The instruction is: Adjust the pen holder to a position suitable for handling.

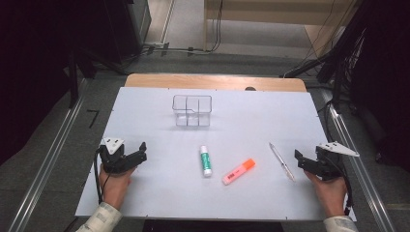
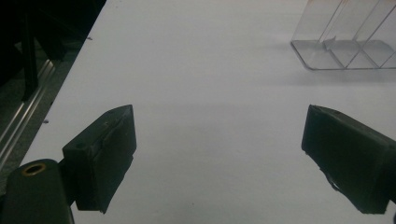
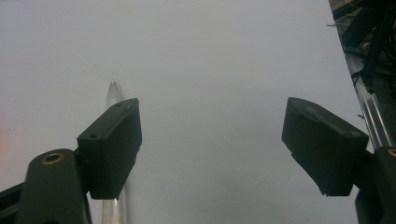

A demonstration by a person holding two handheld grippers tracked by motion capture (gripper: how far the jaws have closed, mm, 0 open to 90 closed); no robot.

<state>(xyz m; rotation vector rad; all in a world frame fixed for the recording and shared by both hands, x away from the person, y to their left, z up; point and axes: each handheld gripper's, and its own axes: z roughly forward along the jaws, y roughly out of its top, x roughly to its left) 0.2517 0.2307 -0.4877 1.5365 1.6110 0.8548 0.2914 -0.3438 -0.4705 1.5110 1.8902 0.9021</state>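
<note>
nothing in the organizer yet, both grippers empty

a white table [image 1: 159, 193] stands in a dim room, with dark stands and cables on the grey floor around it. judging by how things lie, the work looks barely started: the clear organizer [image 1: 192, 110] near the far edge holds nothing, and the three things that seem meant for it lie loose in a row on the near half. the glue stick [image 1: 206, 161] is in the middle, the orange highlighter [image 1: 238, 171] just to its right, and the pen [image 1: 282, 161] further right. the right gripper [image 1: 302, 160] rests just beside the pen, jaws wide and holding nothing; in the right gripper view the pen [image 3: 113, 98] runs under one jaw. the left gripper [image 1: 140, 152] sits well apart from everything, jaws wide and empty too. nothing lies between the row and the organizer, so the way looks clear.
</note>
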